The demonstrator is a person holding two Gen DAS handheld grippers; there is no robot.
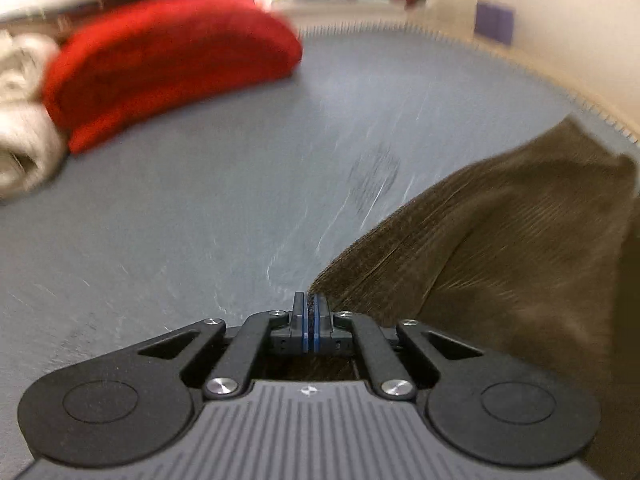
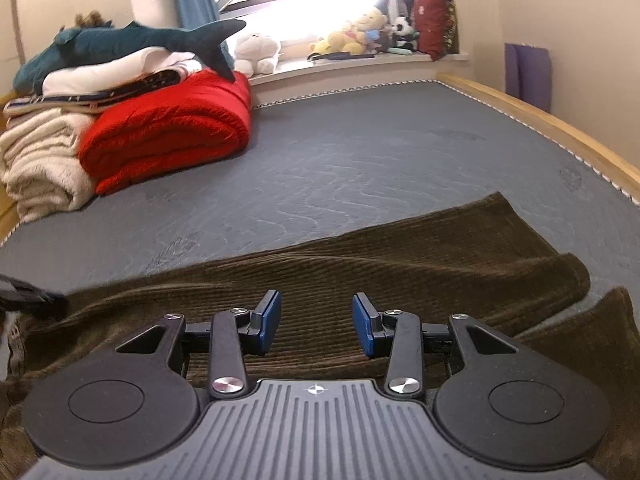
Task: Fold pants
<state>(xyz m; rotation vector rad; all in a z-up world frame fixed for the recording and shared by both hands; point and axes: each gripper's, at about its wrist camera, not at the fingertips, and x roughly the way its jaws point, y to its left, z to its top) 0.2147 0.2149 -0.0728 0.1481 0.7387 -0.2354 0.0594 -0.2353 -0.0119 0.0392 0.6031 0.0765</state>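
Note:
Brown corduroy pants (image 2: 400,260) lie spread across the grey mattress (image 2: 360,152), legs running to the right. My right gripper (image 2: 316,324) hovers just over the cloth, open, blue pads apart with nothing between them. In the left wrist view the picture is smeared. There my left gripper (image 1: 310,312) is shut, with a thin edge of the pants (image 1: 500,260) pinched between its pads, and the cloth rises in a taut fold to the right. More brown cloth shows under that gripper's body.
A folded red blanket (image 2: 168,128) and a cream blanket (image 2: 40,160) are stacked at the far left, with a plush shark (image 2: 120,40) on top. A wooden bed frame (image 2: 540,120) runs along the right. Soft toys (image 2: 352,36) line the window sill.

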